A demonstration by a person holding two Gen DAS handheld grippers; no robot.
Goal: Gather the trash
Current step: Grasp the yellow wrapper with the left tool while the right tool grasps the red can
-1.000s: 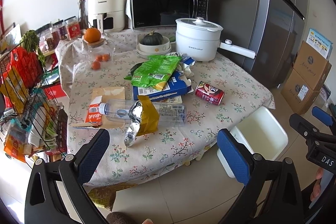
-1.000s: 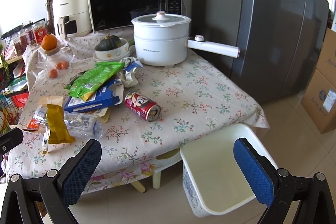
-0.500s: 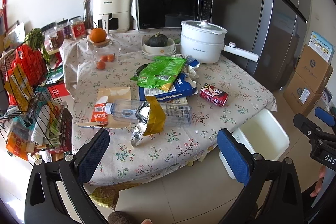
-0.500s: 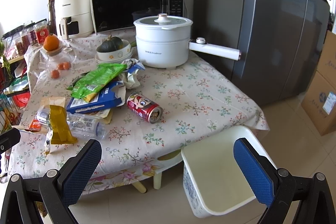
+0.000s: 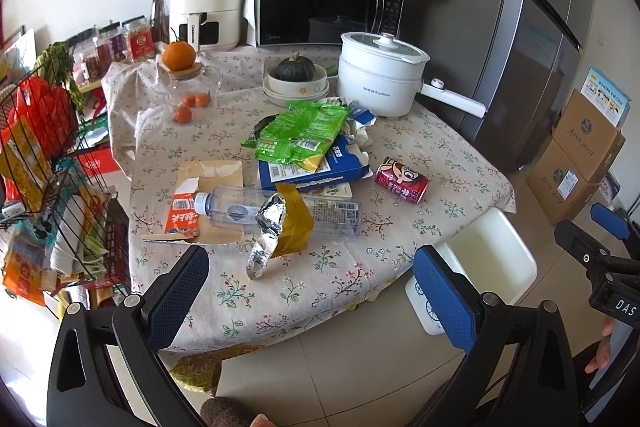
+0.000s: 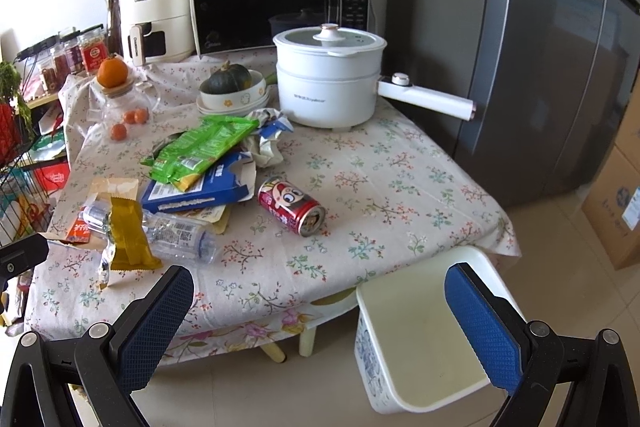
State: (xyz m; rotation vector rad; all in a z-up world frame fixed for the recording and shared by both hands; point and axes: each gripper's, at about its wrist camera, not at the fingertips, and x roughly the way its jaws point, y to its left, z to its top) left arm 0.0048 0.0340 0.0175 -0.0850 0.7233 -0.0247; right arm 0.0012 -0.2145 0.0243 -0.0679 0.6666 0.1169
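Observation:
Trash lies on the floral tablecloth: a red can (image 5: 401, 180) (image 6: 291, 205) on its side, a clear plastic bottle (image 5: 280, 213) (image 6: 172, 233), a yellow foil wrapper (image 5: 286, 227) (image 6: 126, 239), a green snack bag (image 5: 302, 135) (image 6: 204, 147), a blue carton (image 5: 312, 173) (image 6: 198, 193), crumpled paper (image 6: 268, 141) and an orange packet (image 5: 184, 217). A white bin (image 5: 486, 259) (image 6: 424, 339) stands on the floor at the table's right front corner. My left gripper (image 5: 310, 291) and right gripper (image 6: 320, 315) are open and empty, held before the table's front edge.
At the back stand a white pot (image 6: 330, 75) with a long handle, a bowl with a squash (image 6: 232, 87), a microwave (image 6: 280, 3), an air fryer (image 5: 206, 9) and a glass jar with oranges (image 5: 188, 79). A wire rack (image 5: 48, 187) stands left, a fridge (image 6: 540, 67) and cardboard boxes (image 5: 580, 155) right.
Both grippers have drawn slightly nearer the table and tilted a little; the scene sits lower in both views. Nothing on the table has moved. Both grippers stay open.

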